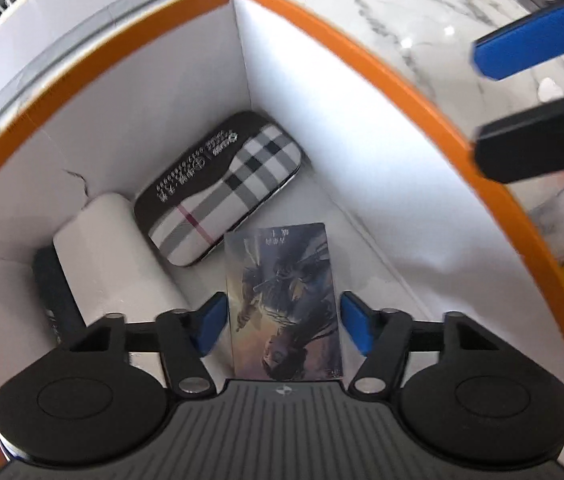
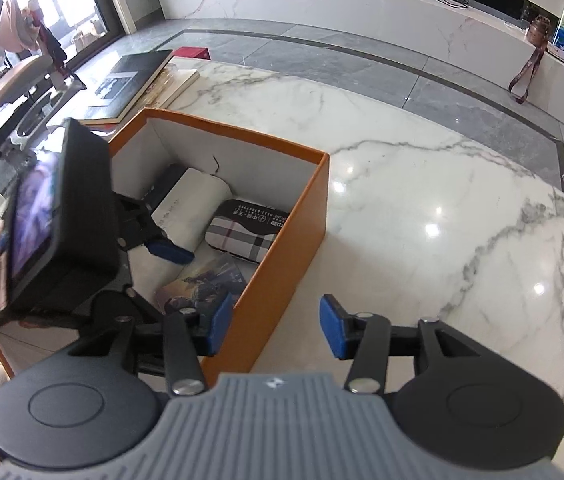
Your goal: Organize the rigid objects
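Your left gripper (image 1: pixel 282 326) is down inside the orange cardboard box with the white lining (image 1: pixel 346 46), fingers spread wide, and the illustrated card with the dark figure on it (image 1: pixel 284 300) sits squarely between them. Neither blue pad seems to touch it; whether it is free of the grip I can't tell for sure. It lies flat, or nearly so, near the box's right wall, its long axis running straight away from you, in line with the fingers. So a regrip only needs the fingers to close across its short width.

Beyond the card's far end lies the plaid-patterned hard glasses case with the black printed end (image 1: pixel 222 188), angled across the box floor. To its left is a white rounded case (image 1: pixel 110 256), and a dark object (image 1: pixel 52 292) is wedged against the left wall.

Your right gripper (image 2: pixel 278 326) hovers outside the box, fingers open and empty, straddling the near right wall above the white marble surface (image 2: pixel 422 208). The left is plainly the nearer one to the card.

What's unclear: the dark object is mostly covered by the white case, the card's near edge disappears under the gripper body, and its artwork is too blurred to read.
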Available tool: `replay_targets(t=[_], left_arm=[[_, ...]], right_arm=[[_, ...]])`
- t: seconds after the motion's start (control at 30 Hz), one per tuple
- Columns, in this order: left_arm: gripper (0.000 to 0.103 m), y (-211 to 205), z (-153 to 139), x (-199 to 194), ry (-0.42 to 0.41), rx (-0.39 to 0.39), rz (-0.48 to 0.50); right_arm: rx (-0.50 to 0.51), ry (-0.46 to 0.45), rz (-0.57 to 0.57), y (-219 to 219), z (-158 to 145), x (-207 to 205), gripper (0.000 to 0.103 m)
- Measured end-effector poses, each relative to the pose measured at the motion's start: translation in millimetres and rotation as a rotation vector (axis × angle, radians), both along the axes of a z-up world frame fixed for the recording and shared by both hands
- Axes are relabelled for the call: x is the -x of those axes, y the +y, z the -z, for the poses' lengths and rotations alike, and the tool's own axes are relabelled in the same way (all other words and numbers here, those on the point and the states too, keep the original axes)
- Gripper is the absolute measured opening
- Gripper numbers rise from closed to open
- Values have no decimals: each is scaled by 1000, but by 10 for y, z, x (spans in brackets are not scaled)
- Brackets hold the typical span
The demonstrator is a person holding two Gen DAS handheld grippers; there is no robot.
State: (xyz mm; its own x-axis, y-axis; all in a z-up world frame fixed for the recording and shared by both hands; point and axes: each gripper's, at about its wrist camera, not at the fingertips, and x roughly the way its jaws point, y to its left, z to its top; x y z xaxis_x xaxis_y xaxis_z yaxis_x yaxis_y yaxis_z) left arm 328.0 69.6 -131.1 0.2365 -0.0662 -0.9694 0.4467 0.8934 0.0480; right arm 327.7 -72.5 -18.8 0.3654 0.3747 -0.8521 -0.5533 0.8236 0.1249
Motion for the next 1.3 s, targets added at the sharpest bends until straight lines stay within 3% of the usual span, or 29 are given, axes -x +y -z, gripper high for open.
replay_targets(t=[0.1, 0.17, 0.47, 0.57, 0.7, 0.8, 1.0, 1.13, 1.2, 1.3], left_arm=[[66, -16, -7, 4, 2, 8, 24], [66, -75, -55, 55, -19, -11, 98], [66, -346, -220, 284, -87, -204, 652], [66, -316, -97, 286, -88, -239, 779], [66, -332, 3, 317, -100, -267, 851], [72, -293, 92, 306, -110, -285, 838], [80, -191, 4, 284, -183, -276, 750], [79, -71, -107, 342, -230, -279, 573], [78, -34, -128, 366, -258, -240, 451], [78, 45, -78, 388, -237, -154, 301]], right_arm=[[-6, 0, 7, -41, 3, 11, 53], [-3, -4, 8, -58, 7, 15, 53], [6, 20, 34, -83, 87, 0, 53], [12, 22, 34, -77, 90, -6, 53], [23, 24, 26, -61, 72, -20, 53], [42, 21, 13, -24, 61, -18, 53], [73, 30, 14, 19, 101, -30, 53], [72, 29, 26, 8, 117, 8, 54], [63, 24, 47, -20, 119, 54, 57], [29, 25, 95, -89, 150, 143, 61]])
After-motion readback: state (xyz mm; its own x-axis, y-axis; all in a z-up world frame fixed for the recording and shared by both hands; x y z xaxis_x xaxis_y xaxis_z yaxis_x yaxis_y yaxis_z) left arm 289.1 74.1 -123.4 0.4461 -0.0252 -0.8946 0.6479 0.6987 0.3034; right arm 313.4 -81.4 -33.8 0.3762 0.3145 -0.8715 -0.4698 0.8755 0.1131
